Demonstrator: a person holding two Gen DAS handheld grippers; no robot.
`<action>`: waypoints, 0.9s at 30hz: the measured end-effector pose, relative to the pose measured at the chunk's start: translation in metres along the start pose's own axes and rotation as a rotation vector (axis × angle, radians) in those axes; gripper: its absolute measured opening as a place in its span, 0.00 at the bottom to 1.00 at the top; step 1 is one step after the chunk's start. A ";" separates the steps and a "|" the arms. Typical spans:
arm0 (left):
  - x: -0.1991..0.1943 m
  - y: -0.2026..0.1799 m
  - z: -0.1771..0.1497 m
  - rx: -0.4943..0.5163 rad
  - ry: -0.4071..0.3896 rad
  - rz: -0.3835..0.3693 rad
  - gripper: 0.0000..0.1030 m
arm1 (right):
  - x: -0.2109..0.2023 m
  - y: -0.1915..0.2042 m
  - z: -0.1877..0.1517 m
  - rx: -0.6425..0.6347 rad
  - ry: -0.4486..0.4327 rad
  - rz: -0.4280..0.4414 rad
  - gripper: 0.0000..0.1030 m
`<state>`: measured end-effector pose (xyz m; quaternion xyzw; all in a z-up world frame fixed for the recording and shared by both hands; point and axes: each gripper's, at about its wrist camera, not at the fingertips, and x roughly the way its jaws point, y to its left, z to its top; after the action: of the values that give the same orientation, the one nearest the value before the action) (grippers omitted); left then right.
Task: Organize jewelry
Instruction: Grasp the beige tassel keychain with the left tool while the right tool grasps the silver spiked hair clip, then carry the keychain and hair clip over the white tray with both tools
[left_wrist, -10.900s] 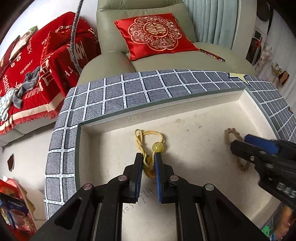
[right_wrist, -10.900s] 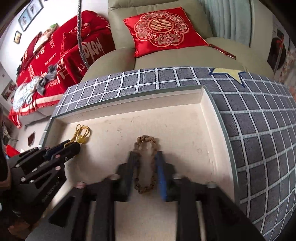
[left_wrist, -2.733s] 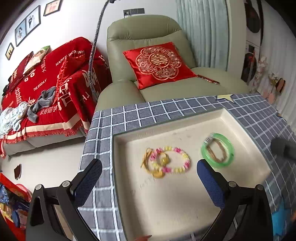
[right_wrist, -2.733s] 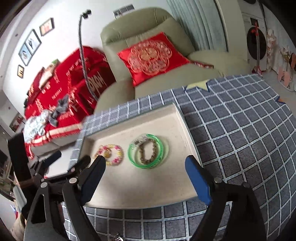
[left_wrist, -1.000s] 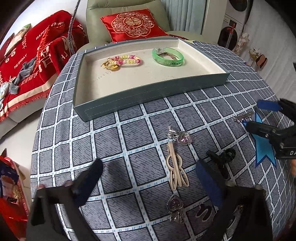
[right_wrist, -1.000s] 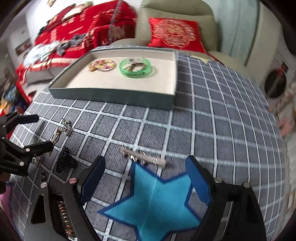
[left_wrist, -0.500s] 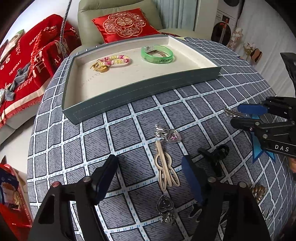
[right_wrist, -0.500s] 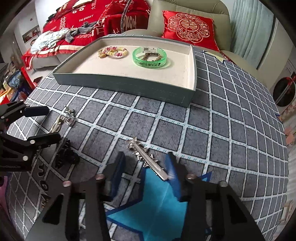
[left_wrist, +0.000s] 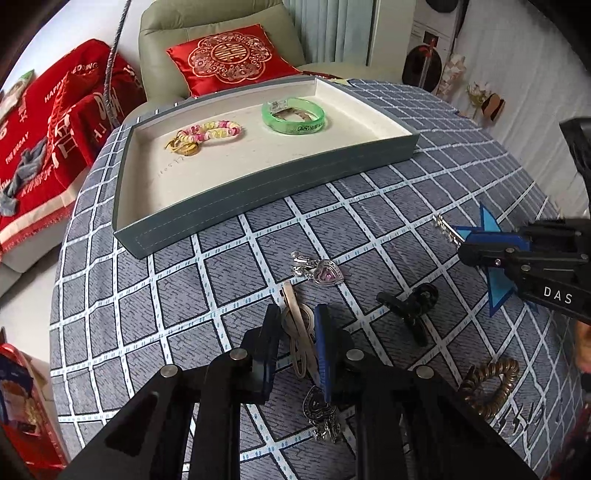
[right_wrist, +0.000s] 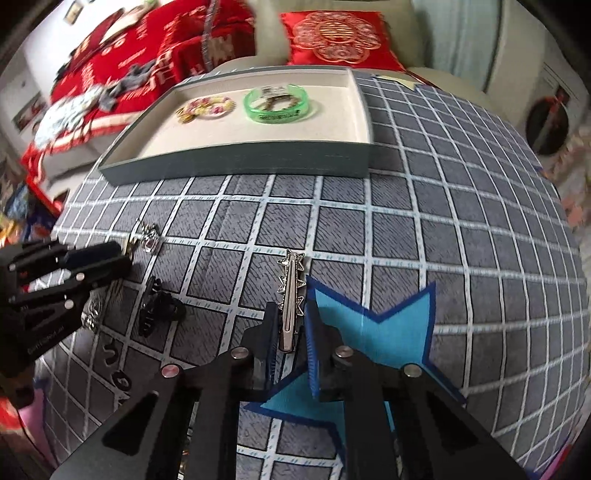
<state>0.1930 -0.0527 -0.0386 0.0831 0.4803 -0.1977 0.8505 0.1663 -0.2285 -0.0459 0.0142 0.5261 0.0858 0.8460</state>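
Note:
My left gripper (left_wrist: 297, 325) is closed down around a beige hair clip (left_wrist: 301, 343) that lies on the checked tablecloth. My right gripper (right_wrist: 291, 325) is closed down around a silver star hair clip (right_wrist: 290, 291) at the edge of a blue star patch (right_wrist: 373, 332). Both clips still rest on the cloth. The grey tray (left_wrist: 266, 184) at the back holds a pink and yellow bead bracelet (left_wrist: 214, 130), a gold cord charm (left_wrist: 183, 146) and a green bangle (left_wrist: 293, 115) with a brown bracelet inside it.
On the cloth lie a heart pendant (left_wrist: 325, 273), a black claw clip (left_wrist: 413, 306), a coiled bronze hair tie (left_wrist: 487, 384) and a dark heart charm (left_wrist: 319, 406). A sofa with a red cushion (left_wrist: 229, 55) stands behind the table.
Both grippers have moved down and forward onto the cloth. Their jaws have narrowed from wide open to close around the two hair clips.

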 end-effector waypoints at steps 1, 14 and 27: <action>-0.001 0.002 0.000 -0.009 0.000 -0.001 0.32 | -0.002 -0.001 -0.001 0.015 -0.004 0.008 0.13; -0.030 0.016 0.001 -0.057 -0.076 -0.011 0.32 | -0.022 -0.015 -0.014 0.164 -0.044 0.091 0.13; -0.060 0.023 0.005 -0.074 -0.152 -0.050 0.32 | -0.039 -0.012 -0.014 0.217 -0.072 0.123 0.13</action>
<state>0.1794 -0.0178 0.0137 0.0244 0.4234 -0.2066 0.8817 0.1387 -0.2473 -0.0187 0.1411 0.4996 0.0796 0.8510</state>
